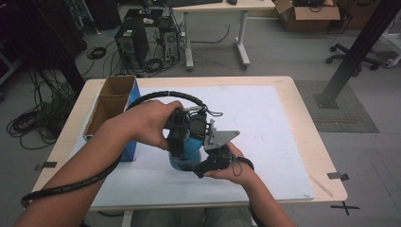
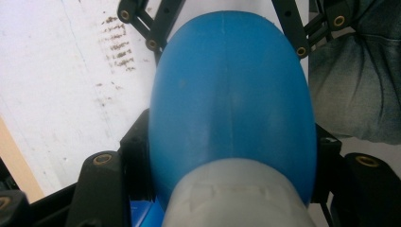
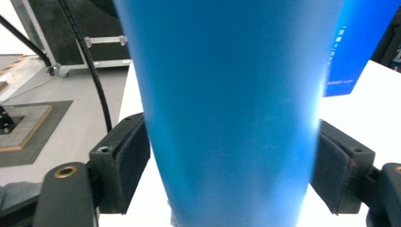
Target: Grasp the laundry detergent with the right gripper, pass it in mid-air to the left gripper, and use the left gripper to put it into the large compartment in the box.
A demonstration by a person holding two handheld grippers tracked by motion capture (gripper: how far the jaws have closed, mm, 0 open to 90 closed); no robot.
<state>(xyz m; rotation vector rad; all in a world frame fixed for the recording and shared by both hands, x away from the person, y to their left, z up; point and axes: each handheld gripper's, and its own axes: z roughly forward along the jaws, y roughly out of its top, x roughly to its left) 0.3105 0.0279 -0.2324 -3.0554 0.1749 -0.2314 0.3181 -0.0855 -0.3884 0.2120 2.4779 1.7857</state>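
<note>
A blue bottle (image 1: pixel 191 150) with a pale cap end (image 2: pixel 236 194) is held just above the white sheet, between both hands. My left gripper (image 1: pixel 181 137) comes at it from the left and is shut on its upper part; in the left gripper view the black jaws press its sides near the shoulder (image 2: pixel 231 94). My right gripper (image 1: pixel 210 161) reaches in from the near right. In the right gripper view the bottle's blue body (image 3: pixel 227 109) stands between the two pads (image 3: pixel 130 161), which sit close at its sides without clearly pressing.
An open cardboard box with a blue side (image 1: pixel 113 101) stands at the table's left edge. A white sheet (image 1: pixel 269 123) covers most of the wooden tabletop (image 1: pixel 307 142). On the floor beyond are computer towers (image 1: pixel 132 42) with cables, and a black post (image 1: pixel 352 56) at the right.
</note>
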